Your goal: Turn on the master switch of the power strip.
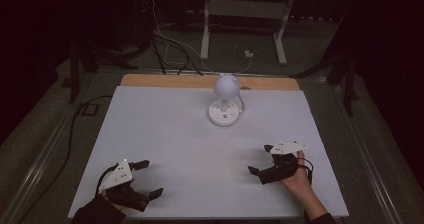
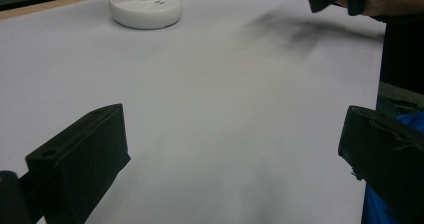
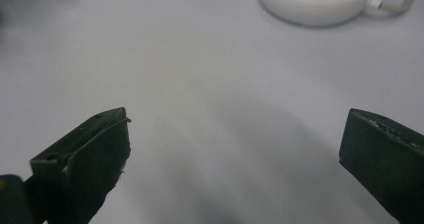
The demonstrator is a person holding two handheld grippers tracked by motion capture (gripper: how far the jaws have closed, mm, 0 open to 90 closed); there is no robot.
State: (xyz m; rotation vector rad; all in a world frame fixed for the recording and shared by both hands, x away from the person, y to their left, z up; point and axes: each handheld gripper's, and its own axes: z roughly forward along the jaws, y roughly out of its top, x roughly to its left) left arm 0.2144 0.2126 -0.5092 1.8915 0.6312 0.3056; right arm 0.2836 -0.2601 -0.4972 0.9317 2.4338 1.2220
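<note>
A small white desk lamp [image 1: 224, 96] with a round head and a round base [image 2: 145, 10] stands at the far middle of the white table sheet [image 1: 165, 134]. A blue light glows on its base [image 3: 316, 1]. My left gripper [image 1: 152, 177] rests near the front left edge, open, nothing between its jaws. My right gripper [image 1: 260, 159] rests at the front right, held by a hand [image 1: 299, 176], also open and holding nothing. Both grippers sit well short of the lamp.
A wooden strip [image 1: 170, 80] runs along the table's far edge. A white cord [image 1: 243, 101] leaves the lamp base toward the back. Cables and white frame legs [image 1: 205, 29] lie on the dark floor beyond. A black cable [image 1: 75, 124] runs down the left side.
</note>
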